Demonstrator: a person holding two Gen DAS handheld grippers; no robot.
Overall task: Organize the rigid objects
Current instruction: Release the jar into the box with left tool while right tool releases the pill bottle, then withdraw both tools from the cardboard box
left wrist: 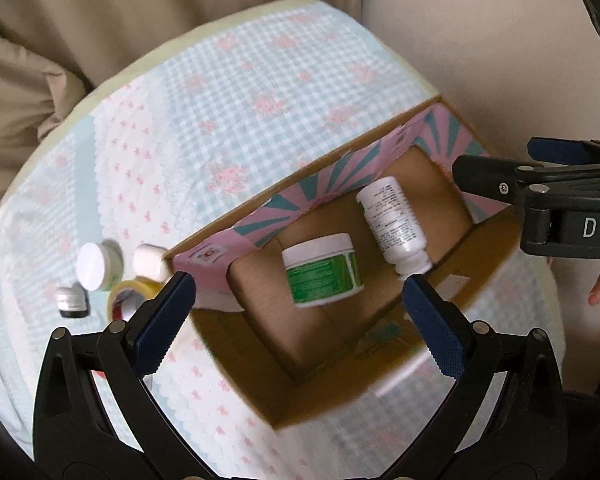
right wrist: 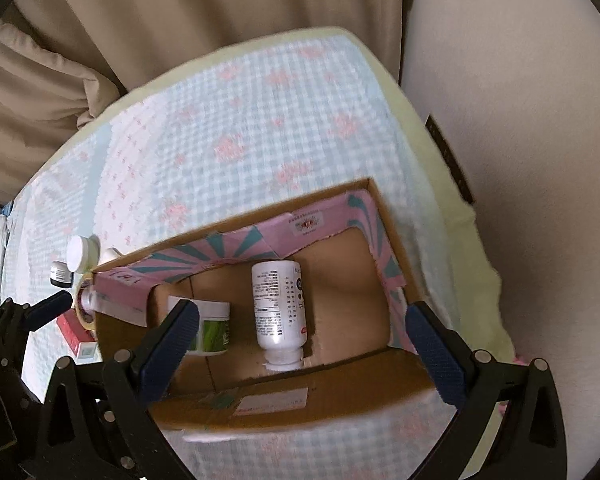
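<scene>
Rigid objects are partly sorted: we see the green-label jar (left wrist: 322, 274) and white bottle (left wrist: 392, 224) lying inside the cardboard box (left wrist: 260, 368) on the bed (left wrist: 220, 92). Both our tools, left tool (left wrist: 300, 316) and right tool (right wrist: 302, 344), are spread wide and empty above it. Several small jars (left wrist: 96, 266) and a tape roll (left wrist: 130, 292) beside the box remain.

A: What's in the cardboard box (right wrist: 284, 404)?

B: A white bottle (right wrist: 278, 308) lying on its side, cap toward the near wall, and a green-labelled jar (right wrist: 212, 330) left of it, apart.

A: And the right gripper (right wrist: 302, 340)?

B: Above the box, jaws wide apart, nothing between them.

A: Outside?

B: A white-lidded jar (right wrist: 81, 254), a small dark jar (right wrist: 61, 275), a tape roll (right wrist: 85, 304) and a red packet (right wrist: 76, 336) on the checked cloth (right wrist: 228, 120).
</scene>
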